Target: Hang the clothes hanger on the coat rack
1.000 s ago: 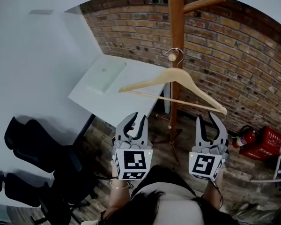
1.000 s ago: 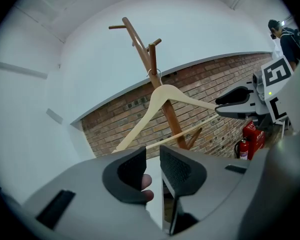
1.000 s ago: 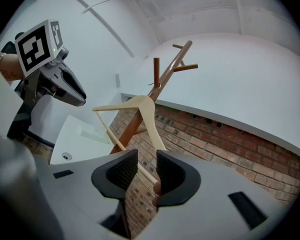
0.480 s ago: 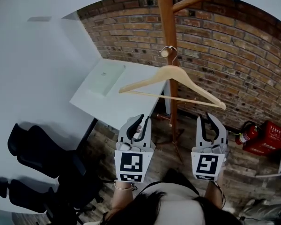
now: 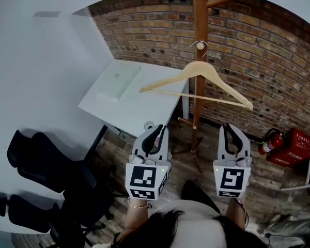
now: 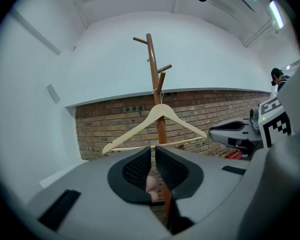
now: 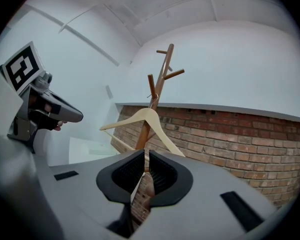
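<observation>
Head view, from the left: black office chairs [image 5: 41,159] stand by a white table [image 5: 144,94] with a pale booklet [image 5: 116,81] lying on it. The left gripper [image 5: 156,132] is held out near the table's corner. Its jaws are closing and are down to a thin slit, and the left gripper view shows nothing between them. Above and ahead, the wooden clothes hanger [image 5: 200,66] hangs by its metal hook on a short knobbed peg of the wooden coat rack [image 5: 198,14], in front of the brick wall [image 5: 279,66]. The hanger's right end sits lower than its left. Both grippers are below it and well apart from it. The right gripper [image 5: 233,132] also has its jaws at a narrow gap and holds nothing. At far right, a red fire extinguisher [image 5: 267,142] stands on the floor beside a red box [image 5: 292,148].
</observation>
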A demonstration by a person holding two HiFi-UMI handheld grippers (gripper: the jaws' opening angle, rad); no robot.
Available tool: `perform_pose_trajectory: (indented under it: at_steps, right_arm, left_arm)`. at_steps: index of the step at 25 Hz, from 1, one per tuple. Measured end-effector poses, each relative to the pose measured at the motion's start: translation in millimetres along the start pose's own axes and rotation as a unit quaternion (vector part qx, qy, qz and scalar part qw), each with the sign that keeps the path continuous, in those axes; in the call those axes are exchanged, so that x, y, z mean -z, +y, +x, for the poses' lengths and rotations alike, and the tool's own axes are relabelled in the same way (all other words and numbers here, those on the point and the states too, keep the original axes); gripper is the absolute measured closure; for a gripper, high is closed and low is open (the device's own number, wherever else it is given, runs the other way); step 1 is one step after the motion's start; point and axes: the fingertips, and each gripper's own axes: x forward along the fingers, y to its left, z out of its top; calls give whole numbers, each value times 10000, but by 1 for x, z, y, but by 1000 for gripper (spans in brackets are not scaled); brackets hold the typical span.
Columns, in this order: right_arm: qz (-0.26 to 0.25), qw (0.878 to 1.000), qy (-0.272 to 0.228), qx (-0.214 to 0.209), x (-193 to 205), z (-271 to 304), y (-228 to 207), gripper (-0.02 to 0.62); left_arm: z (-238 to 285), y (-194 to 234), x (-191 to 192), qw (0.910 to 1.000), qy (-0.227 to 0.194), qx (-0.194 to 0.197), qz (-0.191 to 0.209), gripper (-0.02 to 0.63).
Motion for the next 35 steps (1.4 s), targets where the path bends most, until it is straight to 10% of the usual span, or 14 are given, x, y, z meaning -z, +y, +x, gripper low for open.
perform_pose_trajectory:
  at_steps: [35]
  right_arm:
    - [1391, 9900, 98, -233, -7, -129, 59, 558]
  left_arm:
    - [-125, -40, 19, 9985, -75, 70, -544, 595]
